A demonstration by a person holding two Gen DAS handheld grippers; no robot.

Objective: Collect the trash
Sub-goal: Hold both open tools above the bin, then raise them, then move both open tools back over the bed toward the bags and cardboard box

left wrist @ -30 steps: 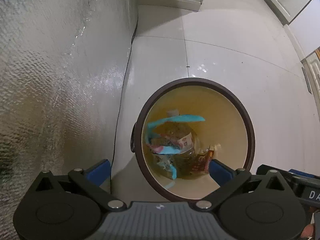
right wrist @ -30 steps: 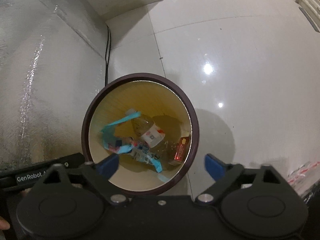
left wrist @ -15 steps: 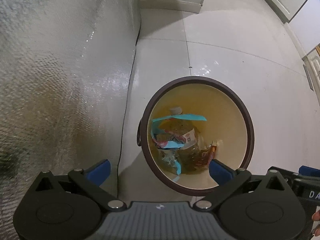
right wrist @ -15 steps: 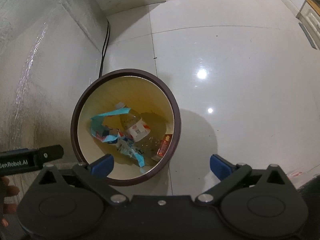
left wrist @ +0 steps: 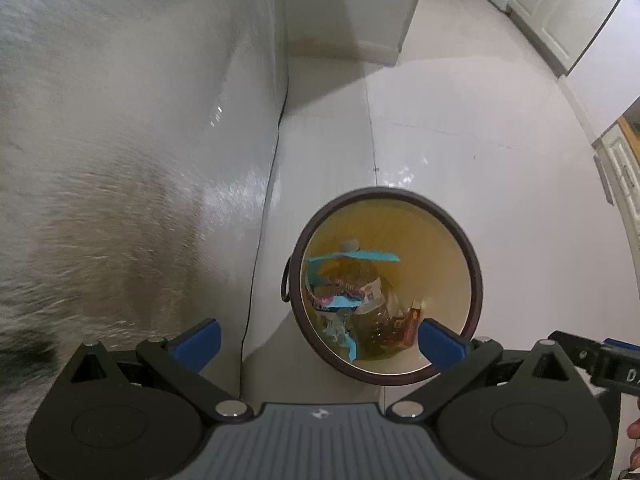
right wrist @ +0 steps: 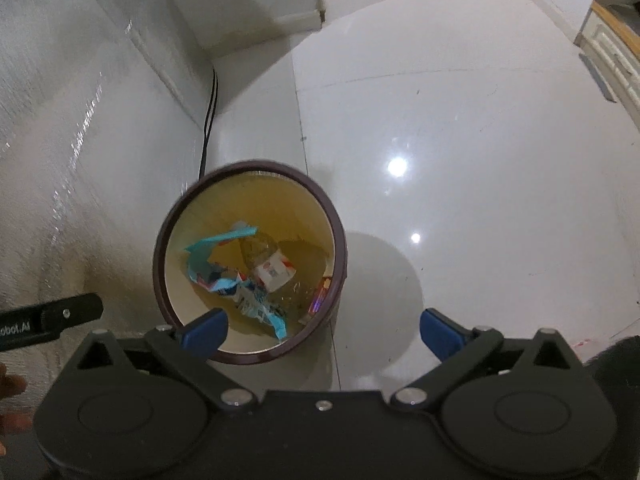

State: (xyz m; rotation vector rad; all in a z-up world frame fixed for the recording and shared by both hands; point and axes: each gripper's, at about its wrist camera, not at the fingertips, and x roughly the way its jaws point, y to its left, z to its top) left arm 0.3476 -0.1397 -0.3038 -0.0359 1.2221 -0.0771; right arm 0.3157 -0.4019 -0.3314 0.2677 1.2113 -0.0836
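Okay, both tongs up over the bin [left wrist: 478,276], nothing in either. Left gripper [left wrist: 318,334] jaws wide apart, right gripper [right wrist: 324,330] same, empty. Trash is down in the bin btm: plastic bottle [right wrist: 266,258], blue wrapper [right wrist: 218,240], small red pack [right wrist: 320,294] by the wall. Bin sits on the tile floor [right wrist: 460,120], just beside the silver wall [left wrist: 120,160]. Looks like drop's done imo. To do it well: I'd lift straight up, clear of the rim, then scan the floor for leftovers w/ jaws apart.
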